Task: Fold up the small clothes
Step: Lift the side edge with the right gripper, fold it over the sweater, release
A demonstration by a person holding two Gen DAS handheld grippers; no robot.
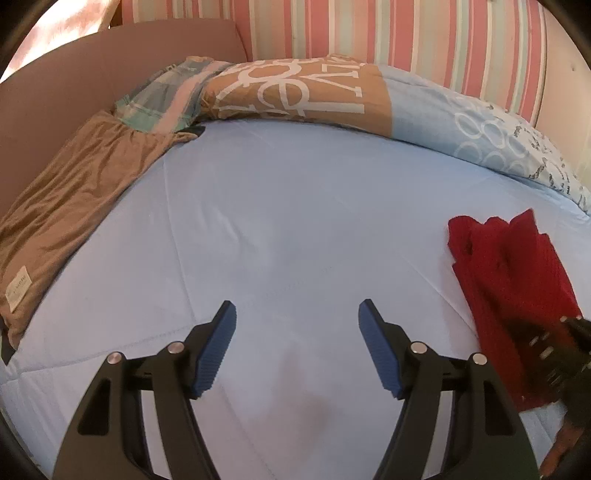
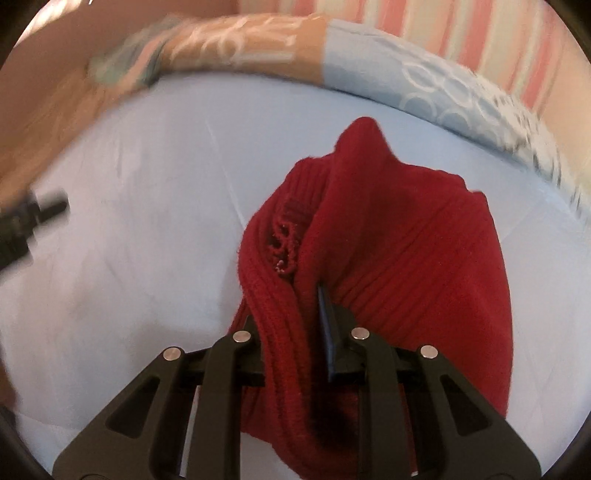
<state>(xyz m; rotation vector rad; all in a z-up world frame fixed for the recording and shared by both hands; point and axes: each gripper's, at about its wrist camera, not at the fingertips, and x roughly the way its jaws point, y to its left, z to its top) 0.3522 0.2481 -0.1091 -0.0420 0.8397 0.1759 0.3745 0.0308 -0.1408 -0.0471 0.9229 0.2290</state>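
A red knitted garment [image 2: 399, 251] hangs bunched from my right gripper [image 2: 295, 314], which is shut on a thick fold of it just above the light blue bed sheet [image 2: 147, 221]. In the left wrist view the same red garment [image 1: 509, 280] shows at the right edge, with part of the right gripper's black body over its lower end. My left gripper [image 1: 297, 317] hovers over bare sheet [image 1: 295, 206] with its blue pads [image 1: 218, 350] wide apart and nothing between them. A black piece of the left gripper [image 2: 33, 218] shows blurred at the left edge of the right wrist view.
A brown garment [image 1: 70, 221] with a white label lies along the left edge of the bed. A plaid piece [image 1: 162, 103] and a brown-and-blue printed duvet [image 1: 306, 92] are piled along the back. Behind them is a pink striped wall [image 1: 406, 33].
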